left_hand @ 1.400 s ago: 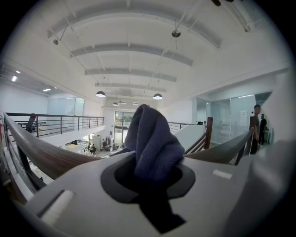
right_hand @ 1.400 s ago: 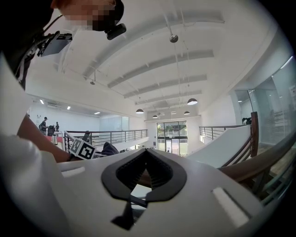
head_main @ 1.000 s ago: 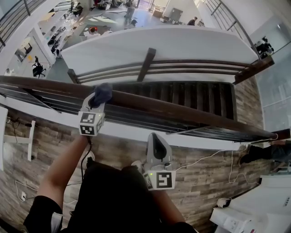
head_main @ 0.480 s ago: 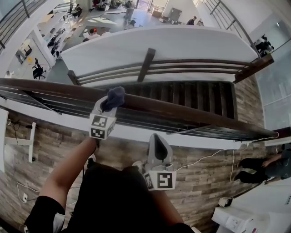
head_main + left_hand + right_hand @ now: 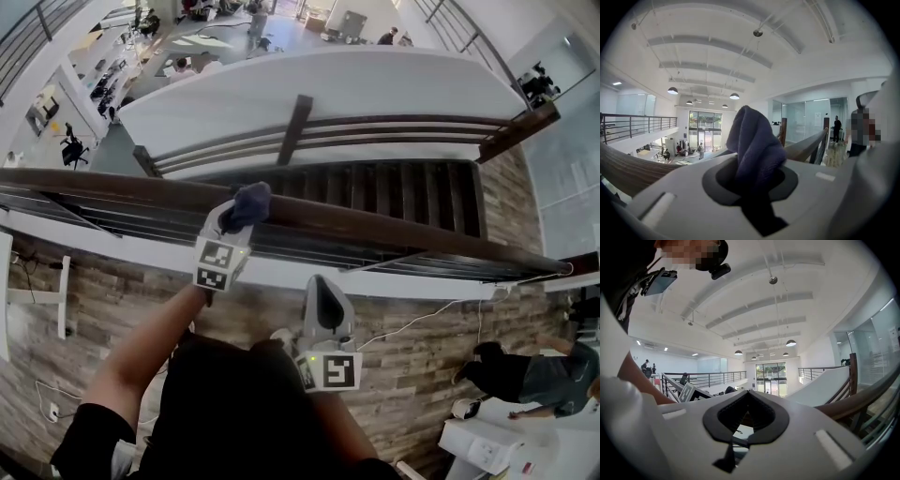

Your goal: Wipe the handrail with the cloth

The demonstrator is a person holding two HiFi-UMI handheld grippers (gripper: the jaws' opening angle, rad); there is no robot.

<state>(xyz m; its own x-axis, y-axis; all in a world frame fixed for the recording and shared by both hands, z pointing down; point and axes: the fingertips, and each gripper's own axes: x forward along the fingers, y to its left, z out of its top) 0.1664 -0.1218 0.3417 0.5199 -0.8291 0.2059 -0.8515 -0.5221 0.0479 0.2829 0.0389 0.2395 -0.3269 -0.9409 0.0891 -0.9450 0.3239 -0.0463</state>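
Wooden handrail [image 5: 394, 229] bears the cloth [image 5: 251, 201], pinched in the left tongs [image 5: 236, 217]; right tongs [image 5: 321, 284] closed, empty.

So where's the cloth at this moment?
Head view, left of centre: the dark blue cloth is clamped in the left gripper and rests on top of the brown handrail, ahead of the person's left arm.

Staircase [image 5: 403, 190], wood floor [image 5: 422, 380], person [image 5: 527, 377] beyond.

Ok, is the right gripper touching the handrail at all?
Apart. The head view shows the right gripper short of the handrail, with the white ledge and lower bars showing between them.
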